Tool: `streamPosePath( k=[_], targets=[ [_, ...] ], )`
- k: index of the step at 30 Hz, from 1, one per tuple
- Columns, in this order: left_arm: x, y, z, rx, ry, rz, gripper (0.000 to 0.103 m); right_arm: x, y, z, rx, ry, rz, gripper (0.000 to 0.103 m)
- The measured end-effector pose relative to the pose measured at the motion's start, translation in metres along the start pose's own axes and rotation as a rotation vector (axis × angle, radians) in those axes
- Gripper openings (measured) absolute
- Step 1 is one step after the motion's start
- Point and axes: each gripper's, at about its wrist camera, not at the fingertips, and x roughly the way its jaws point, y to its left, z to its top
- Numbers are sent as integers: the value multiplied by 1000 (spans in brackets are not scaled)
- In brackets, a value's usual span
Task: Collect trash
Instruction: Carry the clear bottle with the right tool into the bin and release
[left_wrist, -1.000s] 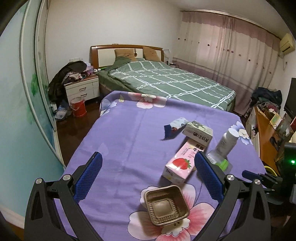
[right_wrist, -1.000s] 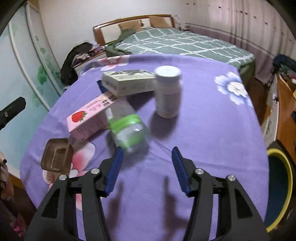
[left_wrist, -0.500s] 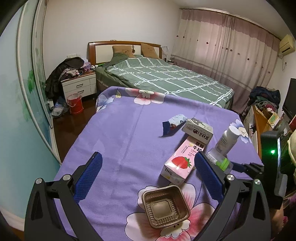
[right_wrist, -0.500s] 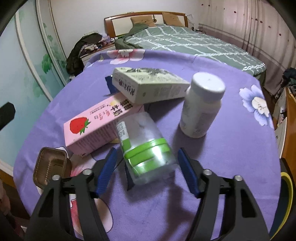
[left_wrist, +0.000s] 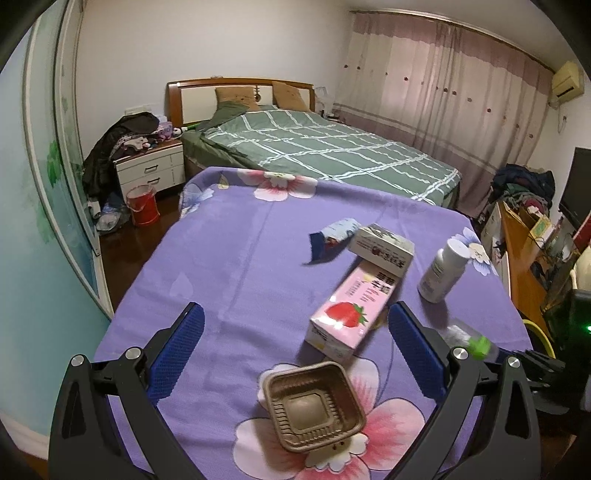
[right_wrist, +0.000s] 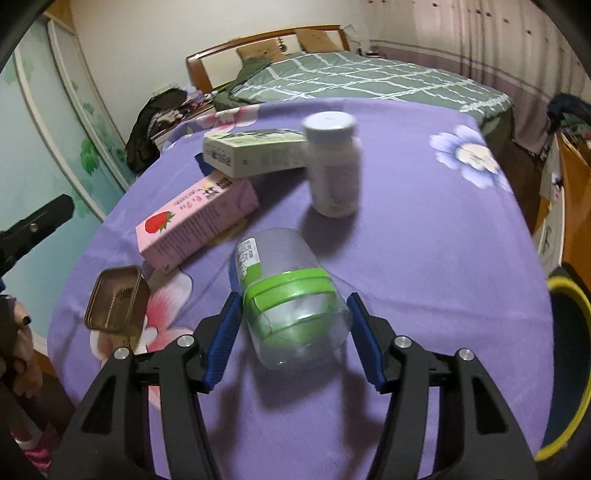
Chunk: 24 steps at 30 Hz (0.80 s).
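Trash: two cartons (left_wrist: 354, 309), two bottles (right_wrist: 291, 300).

There are two boxes on the purple cloth: one pink box (left_wrist: 352, 309) with a strawberry on it and one pale box (left_wrist: 382, 250) lying partly on top of it. There are two bottles: one white bottle (left_wrist: 443, 270) standing up and one clear bottle (right_wrist: 286, 295) with a green band lying on its side. There is one brown tray (left_wrist: 312, 403) and one blue wrapper (left_wrist: 332, 236).
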Motion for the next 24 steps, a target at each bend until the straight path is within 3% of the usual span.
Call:
streamPosePath(
  k=[15, 24],
  targets=[
    [7, -52, -12, 85, 34, -52, 98, -67, -112, -40, 239, -91, -181, 55],
    [9, -64, -13, 108, 41, -57, 98, -101, -166, -49, 352, -159, -308, 53]
  ],
)
